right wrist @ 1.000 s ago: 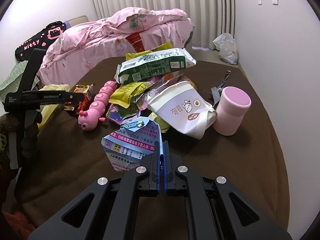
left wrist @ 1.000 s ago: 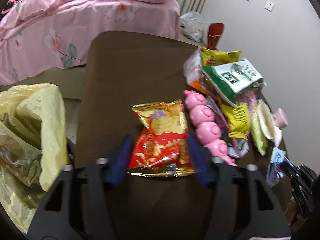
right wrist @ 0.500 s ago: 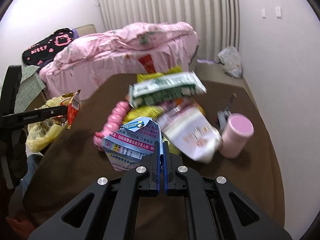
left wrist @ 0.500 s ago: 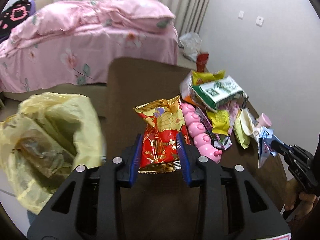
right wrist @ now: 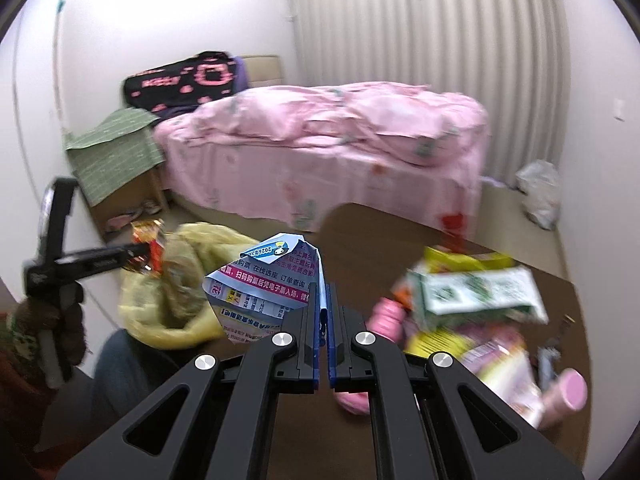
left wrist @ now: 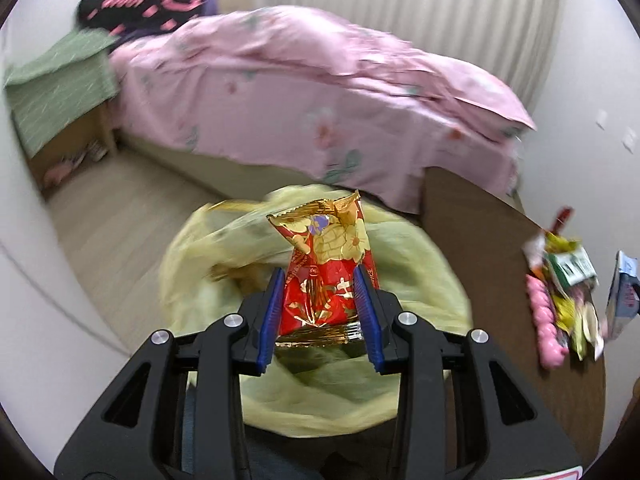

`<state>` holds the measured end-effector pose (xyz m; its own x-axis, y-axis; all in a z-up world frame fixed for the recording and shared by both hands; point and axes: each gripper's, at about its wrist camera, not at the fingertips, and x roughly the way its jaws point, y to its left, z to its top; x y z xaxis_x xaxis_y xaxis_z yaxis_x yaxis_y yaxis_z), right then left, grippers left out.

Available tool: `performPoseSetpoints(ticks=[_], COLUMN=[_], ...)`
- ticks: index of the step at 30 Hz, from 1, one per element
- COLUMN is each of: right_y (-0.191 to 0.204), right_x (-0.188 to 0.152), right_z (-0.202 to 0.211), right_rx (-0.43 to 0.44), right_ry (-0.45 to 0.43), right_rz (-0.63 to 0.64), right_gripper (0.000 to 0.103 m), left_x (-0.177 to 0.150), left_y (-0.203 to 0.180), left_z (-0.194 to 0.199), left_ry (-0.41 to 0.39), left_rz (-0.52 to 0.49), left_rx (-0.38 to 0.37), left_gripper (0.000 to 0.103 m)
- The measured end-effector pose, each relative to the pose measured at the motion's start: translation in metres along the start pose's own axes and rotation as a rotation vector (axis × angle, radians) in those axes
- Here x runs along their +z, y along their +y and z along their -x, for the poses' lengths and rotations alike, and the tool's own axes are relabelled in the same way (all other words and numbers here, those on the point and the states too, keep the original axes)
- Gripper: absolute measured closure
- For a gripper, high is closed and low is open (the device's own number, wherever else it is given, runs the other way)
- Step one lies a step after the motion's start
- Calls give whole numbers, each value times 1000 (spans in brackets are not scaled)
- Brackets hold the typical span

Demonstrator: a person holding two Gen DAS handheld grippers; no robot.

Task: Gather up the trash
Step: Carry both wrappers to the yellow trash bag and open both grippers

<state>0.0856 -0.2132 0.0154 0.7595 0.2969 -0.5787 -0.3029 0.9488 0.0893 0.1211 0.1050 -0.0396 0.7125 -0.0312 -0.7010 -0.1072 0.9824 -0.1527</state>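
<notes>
My left gripper (left wrist: 320,280) is shut on a red and gold snack wrapper (left wrist: 324,264) and holds it over the open yellow trash bag (left wrist: 424,276). My right gripper (right wrist: 324,292) is shut on a folded blue and white paper leaflet (right wrist: 268,284) above the brown table (right wrist: 384,220). In the right wrist view the left gripper (right wrist: 136,252) with its wrapper (right wrist: 152,244) hangs over the yellow bag (right wrist: 168,312) at the left. A pile of wrappers (right wrist: 476,292) lies on the table at the right.
A pink caterpillar toy (left wrist: 544,320) and a pink cup (right wrist: 568,392) lie by the pile. A pink bed (right wrist: 340,148) stands behind the table. A green-covered nightstand (right wrist: 116,152) is at the left. A white plastic bag (right wrist: 540,192) sits on the floor by the curtain.
My left gripper has lifted the red wrapper off the table and swung it left over the yellow bag. My right gripper has risen and turned left with the leaflet.
</notes>
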Motion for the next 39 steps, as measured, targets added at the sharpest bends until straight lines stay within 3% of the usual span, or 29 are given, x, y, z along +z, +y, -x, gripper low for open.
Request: performPoseSetpoints(ticks=[7,11,15,19,23,27,28,31,39], right_y=[57,85,104,110,109,109,109,108,89], right_x=[28,31,21,11,7,2,0,-3,1], right_z=[-58,-100,-135,-160,-169,-175,-174,-171,-153], right_rx=[138,195,208,211,217,207,197,201,192], right_ry=[66,126,195,243,252,272,269,247,207], right_rz=[79,105,151,163,151,157,161,164,106], right_gripper=[99,99,99,99,99,97,94,67,66], left_x=[-23,-32,-36,-39,-34,-28,-27,-24,-16], left_y=[29,34,46,49,49,53,54,54,40], left_z=[-32,-42,-44,-38,-30,-26,-26,-23,-7], left_ry=[88,110,119,114,97,94,94,86,25], left_rz=[57,64,96,125,147,193,206,221,160], left_rx=[-54,-18,14,-50,-91,-135,-147,-164,-124], left_gripper=[69,69,69,69,69,61,60,53,51])
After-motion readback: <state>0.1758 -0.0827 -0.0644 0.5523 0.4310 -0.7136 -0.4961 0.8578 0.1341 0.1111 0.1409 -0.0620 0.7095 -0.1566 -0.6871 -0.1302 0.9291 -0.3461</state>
